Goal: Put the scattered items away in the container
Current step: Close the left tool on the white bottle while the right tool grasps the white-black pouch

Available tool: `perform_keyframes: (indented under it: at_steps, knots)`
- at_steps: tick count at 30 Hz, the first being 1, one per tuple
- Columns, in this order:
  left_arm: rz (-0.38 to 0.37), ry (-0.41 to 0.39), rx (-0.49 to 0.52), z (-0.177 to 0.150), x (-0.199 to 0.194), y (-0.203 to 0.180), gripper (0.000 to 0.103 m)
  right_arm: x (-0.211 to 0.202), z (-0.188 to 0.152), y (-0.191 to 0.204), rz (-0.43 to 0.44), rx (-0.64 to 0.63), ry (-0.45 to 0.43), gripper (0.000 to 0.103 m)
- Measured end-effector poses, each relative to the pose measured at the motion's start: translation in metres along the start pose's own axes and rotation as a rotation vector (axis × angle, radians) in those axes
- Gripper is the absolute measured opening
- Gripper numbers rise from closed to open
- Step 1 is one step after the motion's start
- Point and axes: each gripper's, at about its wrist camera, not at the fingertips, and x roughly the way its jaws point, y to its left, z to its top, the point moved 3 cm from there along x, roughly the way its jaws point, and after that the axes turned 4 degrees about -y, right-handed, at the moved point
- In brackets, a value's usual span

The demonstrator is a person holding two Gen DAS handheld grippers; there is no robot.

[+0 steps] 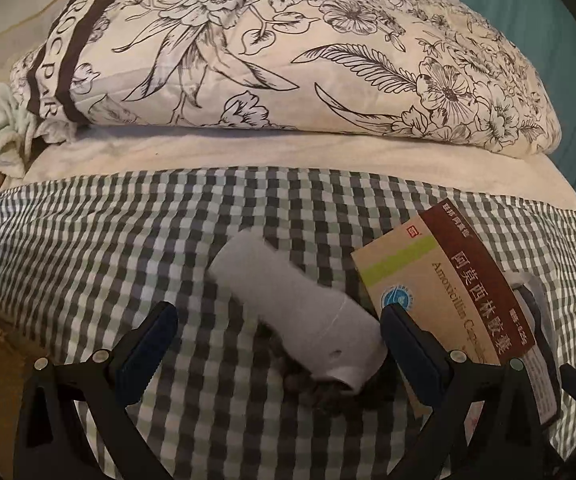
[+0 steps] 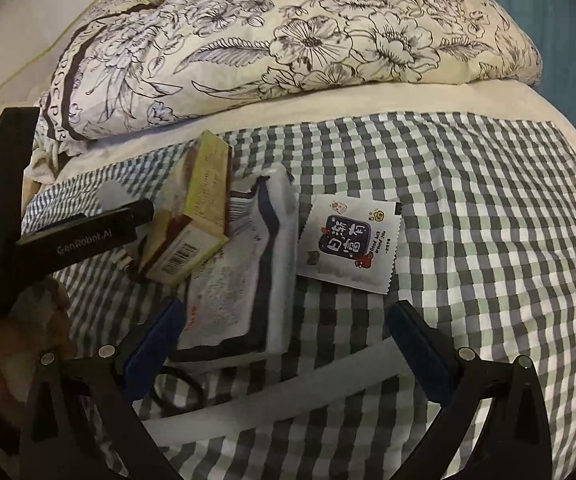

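In the left wrist view my left gripper (image 1: 278, 316) is open, and a white bottle (image 1: 295, 312) lies slantwise on the checked cloth (image 1: 88, 248) between its fingers, its wide end close to the right finger. A tan and maroon Amoxicillin box (image 1: 443, 280) lies just right of that finger. In the right wrist view my right gripper (image 2: 288, 308) is open and holds nothing. Ahead of it are a white and blue packet (image 2: 244, 276), a white printed sachet (image 2: 351, 240) and the medicine box (image 2: 196, 216). No container is clearly visible.
A floral quilt (image 1: 288, 48) is bunched across the back of the bed. A white strip (image 2: 288, 392) and a black hair band (image 2: 180, 392) lie between the right fingers. The left tool's black housing (image 2: 76, 240) and a hand (image 2: 52, 320) fill the left side.
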Motion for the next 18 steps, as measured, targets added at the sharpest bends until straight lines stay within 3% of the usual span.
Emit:
perform_keyframes:
  at_steps: [8, 12, 14, 15, 18]
  knots:
    - [-0.016, 0.086, -0.063, 0.002, 0.036, 0.009, 0.102, 0.013, 0.005, 0.002, -0.042, -0.023, 0.016, 0.103]
    - [-0.056, 0.096, -0.073, -0.003, 0.04, 0.01, 0.085, 0.015, 0.007, 0.006, -0.043, -0.038, 0.009, 0.102]
    - [-0.059, 0.09, -0.051, -0.005, 0.036, 0.009, 0.065, 0.015, 0.007, 0.009, -0.036, -0.046, 0.005, 0.102]
    - [-0.065, 0.088, -0.048, -0.007, 0.034, 0.008, 0.056, 0.014, 0.007, 0.01, -0.036, -0.047, 0.002, 0.094]
    - [-0.077, 0.087, -0.064, -0.015, 0.026, 0.014, 0.053, 0.013, 0.005, 0.012, -0.011, -0.036, 0.011, 0.051]
